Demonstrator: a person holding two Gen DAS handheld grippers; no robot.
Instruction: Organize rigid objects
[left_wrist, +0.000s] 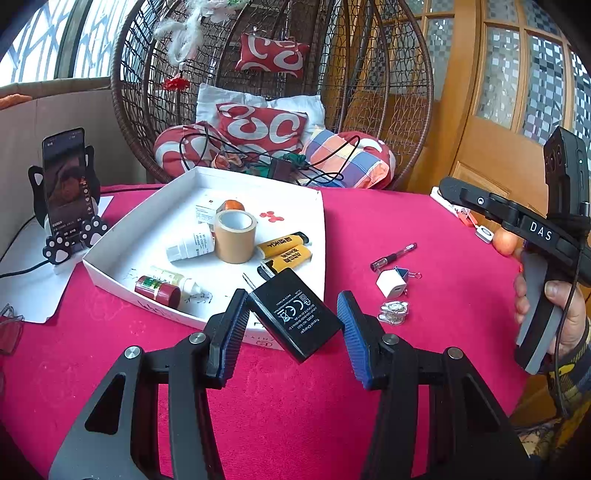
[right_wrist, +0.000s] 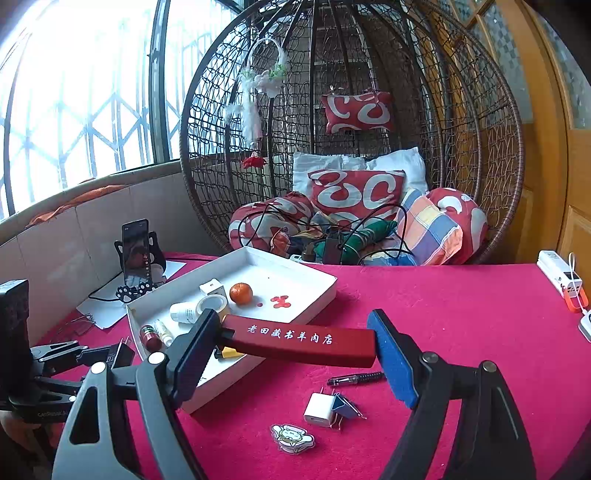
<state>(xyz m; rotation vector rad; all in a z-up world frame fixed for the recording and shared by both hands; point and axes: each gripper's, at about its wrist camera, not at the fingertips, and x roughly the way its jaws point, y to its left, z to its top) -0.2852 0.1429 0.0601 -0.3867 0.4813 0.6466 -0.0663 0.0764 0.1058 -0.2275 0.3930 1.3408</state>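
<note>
My left gripper (left_wrist: 291, 308) is shut on a black plug charger (left_wrist: 295, 317), held tilted just over the near rim of the white tray (left_wrist: 110, 282). In the right wrist view my right gripper (right_wrist: 295, 323) is shut lengthwise on a long red lighter (right_wrist: 295, 341) with white lettering, above the tray's near right corner (right_wrist: 236, 373). Inside the tray lie a tape roll (left_wrist: 234, 236), two yellow lighters (left_wrist: 284, 247), a white bottle (left_wrist: 190, 245), a small red bottle (left_wrist: 159, 291) and a mandarin (right_wrist: 241, 292). Loose on the red cloth are a pen (left_wrist: 393, 256), a white cube plug (left_wrist: 391, 284), a blue binder clip (left_wrist: 404, 273) and a cartoon charm (left_wrist: 393, 310).
A phone (left_wrist: 64, 184) leans in a paw-shaped stand at the left, with paper under it. Glasses (left_wrist: 11, 328) lie at the left edge. A white power bank (right_wrist: 557, 275) sits far right. A wicker hanging chair (right_wrist: 480, 147) with cushions and cables stands behind the table.
</note>
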